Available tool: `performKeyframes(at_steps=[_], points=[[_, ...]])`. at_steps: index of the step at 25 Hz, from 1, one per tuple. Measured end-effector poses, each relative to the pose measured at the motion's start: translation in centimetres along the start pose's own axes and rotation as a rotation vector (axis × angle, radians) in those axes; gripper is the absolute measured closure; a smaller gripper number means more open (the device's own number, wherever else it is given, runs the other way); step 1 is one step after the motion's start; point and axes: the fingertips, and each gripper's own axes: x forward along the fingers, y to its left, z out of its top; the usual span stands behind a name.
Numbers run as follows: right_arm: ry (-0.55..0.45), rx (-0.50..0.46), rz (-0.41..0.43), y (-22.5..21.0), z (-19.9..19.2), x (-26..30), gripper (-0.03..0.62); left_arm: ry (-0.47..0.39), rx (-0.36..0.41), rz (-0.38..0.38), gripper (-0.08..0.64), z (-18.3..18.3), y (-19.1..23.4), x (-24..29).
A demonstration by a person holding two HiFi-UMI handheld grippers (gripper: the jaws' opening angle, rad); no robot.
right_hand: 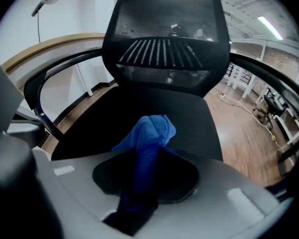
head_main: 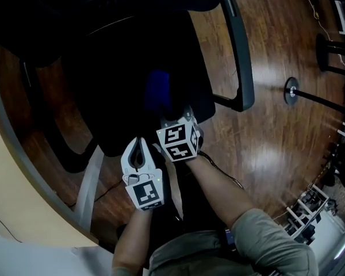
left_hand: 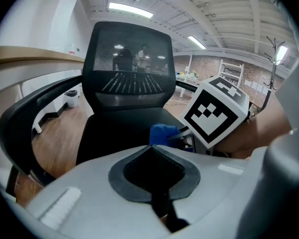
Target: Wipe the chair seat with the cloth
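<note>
Right gripper view: the right gripper is clamped on the blue cloth. The cloth's bunched end projects ahead of the jaws, low over the chair seat, toward the backrest; contact unconfirmed. This gripper pitches steeply down. The left gripper, jaws together and empty, sits just beside it, farther back.
</note>
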Motion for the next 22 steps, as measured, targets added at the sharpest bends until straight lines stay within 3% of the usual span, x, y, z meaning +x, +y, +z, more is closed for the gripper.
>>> performKeyframes(at_steps=[9,19,22], points=[[-0.020,0.275,-0.135,-10.8,-4.6,-2.7,0.489,0.000,0.107,-0.120,0.555,1.4,-8.1,3.9],[-0.023,0.425,-0.176,-14.3,-9.8,-3.7,0.489,0.039,0.176,-0.170,0.555,0.4,-13.2,5.7],[-0.039,0.452,-0.163,-14.4,-10.4,-3.3,0.489,0.045,0.184,-0.149,0.555,-0.1,-13.8,6.0]])
